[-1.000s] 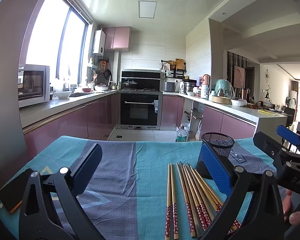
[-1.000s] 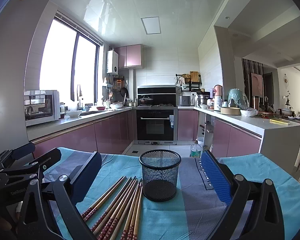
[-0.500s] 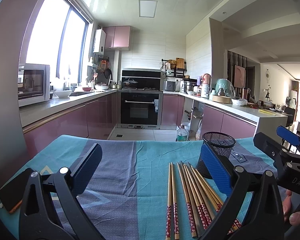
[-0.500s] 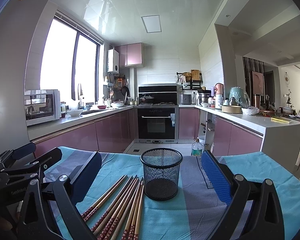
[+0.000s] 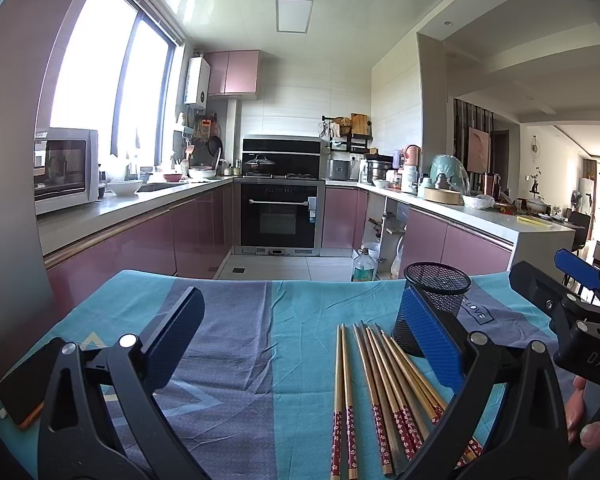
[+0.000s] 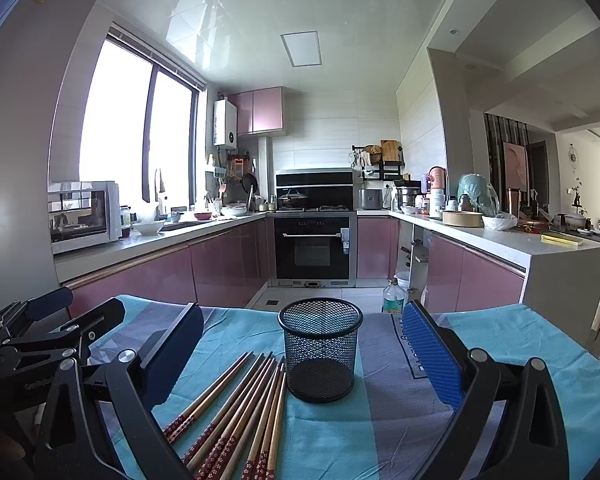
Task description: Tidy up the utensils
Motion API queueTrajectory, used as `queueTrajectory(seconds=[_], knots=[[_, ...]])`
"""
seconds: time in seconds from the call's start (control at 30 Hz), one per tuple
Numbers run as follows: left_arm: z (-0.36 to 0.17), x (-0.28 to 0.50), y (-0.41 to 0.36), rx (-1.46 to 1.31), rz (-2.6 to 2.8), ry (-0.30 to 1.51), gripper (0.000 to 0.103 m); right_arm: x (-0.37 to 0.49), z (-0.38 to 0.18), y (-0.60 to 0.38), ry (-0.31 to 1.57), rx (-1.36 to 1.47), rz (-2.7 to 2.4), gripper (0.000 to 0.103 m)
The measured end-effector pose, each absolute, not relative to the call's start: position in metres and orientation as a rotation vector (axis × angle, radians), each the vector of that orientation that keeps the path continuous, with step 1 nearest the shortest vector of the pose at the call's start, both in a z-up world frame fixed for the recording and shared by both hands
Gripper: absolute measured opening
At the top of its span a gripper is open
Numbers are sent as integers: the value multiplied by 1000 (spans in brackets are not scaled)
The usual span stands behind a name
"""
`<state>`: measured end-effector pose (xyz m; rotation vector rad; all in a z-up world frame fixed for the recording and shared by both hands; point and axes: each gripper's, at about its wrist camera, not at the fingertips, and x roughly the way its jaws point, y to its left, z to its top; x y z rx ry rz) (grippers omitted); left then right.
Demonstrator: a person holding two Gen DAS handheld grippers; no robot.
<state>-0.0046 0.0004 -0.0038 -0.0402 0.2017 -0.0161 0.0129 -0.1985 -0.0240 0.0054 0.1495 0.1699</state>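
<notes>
My left hand-held gripper (image 5: 300, 332) hangs above the table (image 5: 228, 320) with its jaws spread wide and nothing between them. My right hand-held gripper (image 6: 304, 344) is just as wide open and just as empty. The chopsticks (image 6: 240, 404) lie flat on the blue patterned cloth in a loose fan, red flowered ends toward me, tips pointing at the black mesh cup (image 6: 320, 348). One pair lies slightly apart on the left of the bundle in the left wrist view (image 5: 342, 392). The mesh cup stands upright just beyond the tips, with nothing in it. A phone (image 5: 24, 384) rests at the cloth's left edge.
</notes>
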Motion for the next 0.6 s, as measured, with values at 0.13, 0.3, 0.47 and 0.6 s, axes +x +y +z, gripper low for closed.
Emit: queueTrajectory(seconds=[0.13, 0.3, 0.47, 0.6], knots=[[-3, -4, 1, -36, -18, 203, 97, 12, -24, -199, 151, 5, 172, 96], [-3, -4, 0, -36, -19, 207, 97, 12, -24, -198, 152, 5, 171, 96], [-3, -3, -1, -34, -17, 211, 97, 13, -25, -199, 155, 5, 172, 96], [-2, -2, -1, -33, -16, 216, 97, 13, -25, -199, 158, 6, 173, 96]])
